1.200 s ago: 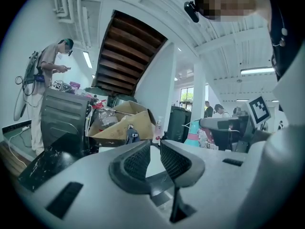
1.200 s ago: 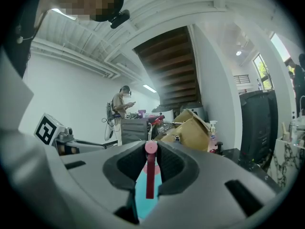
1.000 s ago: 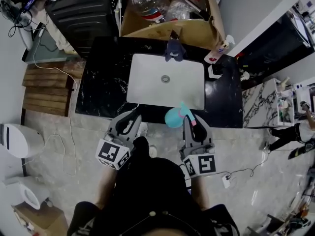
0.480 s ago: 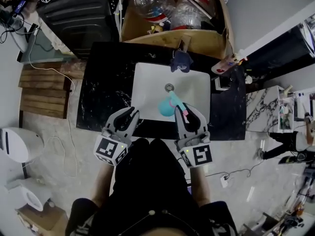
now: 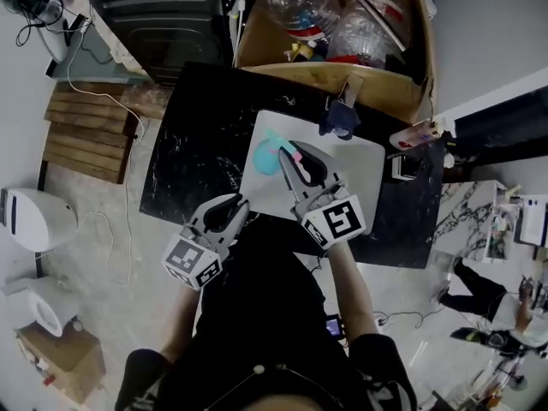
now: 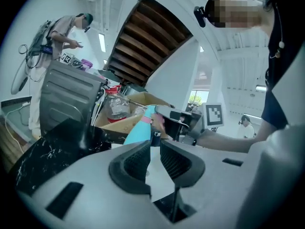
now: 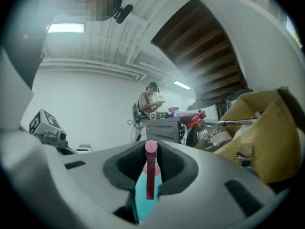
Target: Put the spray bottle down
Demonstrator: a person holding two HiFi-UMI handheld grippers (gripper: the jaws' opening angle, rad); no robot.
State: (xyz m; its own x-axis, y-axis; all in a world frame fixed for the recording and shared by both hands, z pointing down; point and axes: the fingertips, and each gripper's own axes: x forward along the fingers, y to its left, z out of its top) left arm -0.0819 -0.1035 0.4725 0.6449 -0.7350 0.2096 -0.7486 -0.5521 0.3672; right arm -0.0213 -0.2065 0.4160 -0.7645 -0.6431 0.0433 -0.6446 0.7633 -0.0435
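A teal spray bottle (image 5: 265,154) with a pink trigger hangs over the left rim of the white sink (image 5: 364,174), beside the black marble counter (image 5: 193,148). My right gripper (image 5: 289,156) is shut on its neck and points about level. In the right gripper view the bottle (image 7: 145,192) and its pink trigger (image 7: 150,168) sit between the pads. My left gripper (image 5: 233,205) waits at the counter's front edge, its jaws a narrow gap apart and empty. From the left gripper view the bottle (image 6: 142,129) shows just past those jaws, held by the right gripper (image 6: 164,120).
A dark faucet (image 5: 341,116) stands at the sink's back. Behind it is a cardboard box (image 5: 402,84) with plastic bottles. Another bottle (image 5: 418,134) lies at the counter's right, a black cabinet (image 5: 158,15) stands back left, and wooden slats (image 5: 86,135) lie on the floor.
My right gripper has carried the spray bottle from the counter's front edge, over the sink, to its left rim. The left gripper shifted only slightly near the front edge.
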